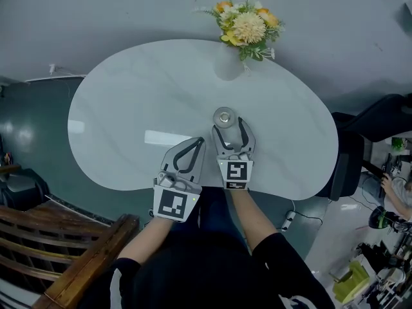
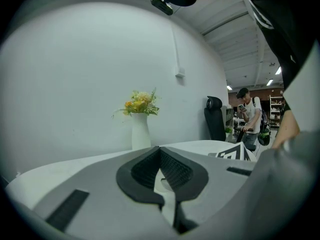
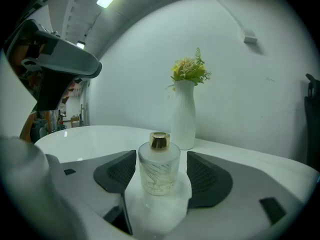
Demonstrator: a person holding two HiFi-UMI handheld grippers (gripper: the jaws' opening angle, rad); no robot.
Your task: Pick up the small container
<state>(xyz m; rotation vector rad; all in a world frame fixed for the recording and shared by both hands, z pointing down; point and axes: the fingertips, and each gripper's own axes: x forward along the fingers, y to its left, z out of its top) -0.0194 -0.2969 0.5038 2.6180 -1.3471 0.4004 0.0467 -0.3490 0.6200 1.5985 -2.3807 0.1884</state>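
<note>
— Where are we on the pickup?
— Lined up but not yet gripping, I'd say. My right gripper (image 1: 230,129) is spread wide, and the small container (image 1: 223,116) stands between its pads near the tips, with a gap on either side. It sits mid-bench (image 1: 129,108), nearer to me than the vase (image 1: 228,63).
— And your left?
— The left gripper (image 1: 196,141) is pressed together on nothing, just left of the right one.
— How's the container oriented?
— Upright, long axis vertical, gold cap (image 3: 159,140) pointing up. Next I'd close squarely on the glass body below the cap, then lift straight up.
</note>
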